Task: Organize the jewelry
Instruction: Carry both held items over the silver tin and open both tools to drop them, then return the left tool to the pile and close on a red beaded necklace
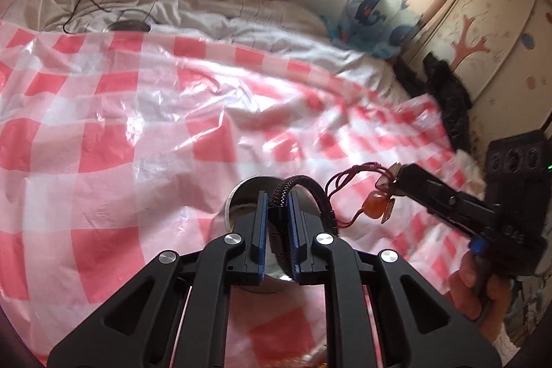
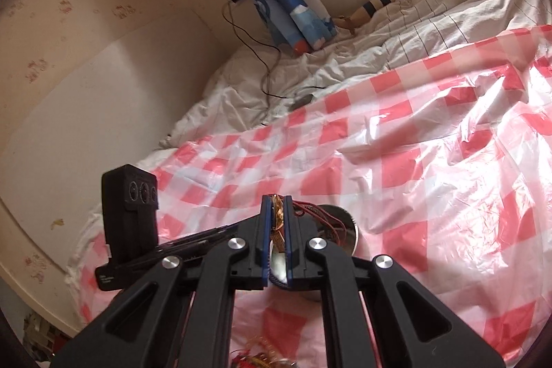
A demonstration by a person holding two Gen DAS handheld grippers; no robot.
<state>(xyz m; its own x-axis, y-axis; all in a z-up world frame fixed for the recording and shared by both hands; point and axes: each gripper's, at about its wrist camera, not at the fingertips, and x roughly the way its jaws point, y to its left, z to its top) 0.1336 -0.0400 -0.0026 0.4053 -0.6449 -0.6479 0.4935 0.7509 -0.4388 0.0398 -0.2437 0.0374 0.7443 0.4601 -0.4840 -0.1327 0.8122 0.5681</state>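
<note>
Left gripper (image 1: 278, 195) closed onto a dark braided bracelet (image 1: 303, 187), held above a round metal tin (image 1: 238, 199) on the red-and-white checked plastic sheet (image 1: 138, 133); presumably poised for deposit in the tin. Right gripper (image 2: 278, 199) clamped narrowly on a red-corded ornament with amber beads (image 1: 374, 207), cord trailing toward the tin (image 2: 341, 223); likely same destination. More jewelry, gold and red (image 2: 258, 359), lying at lower frame edge, unsorted. Small white label on left unit's housing (image 2: 107, 280); lettering illegible. No brands readable.
</note>
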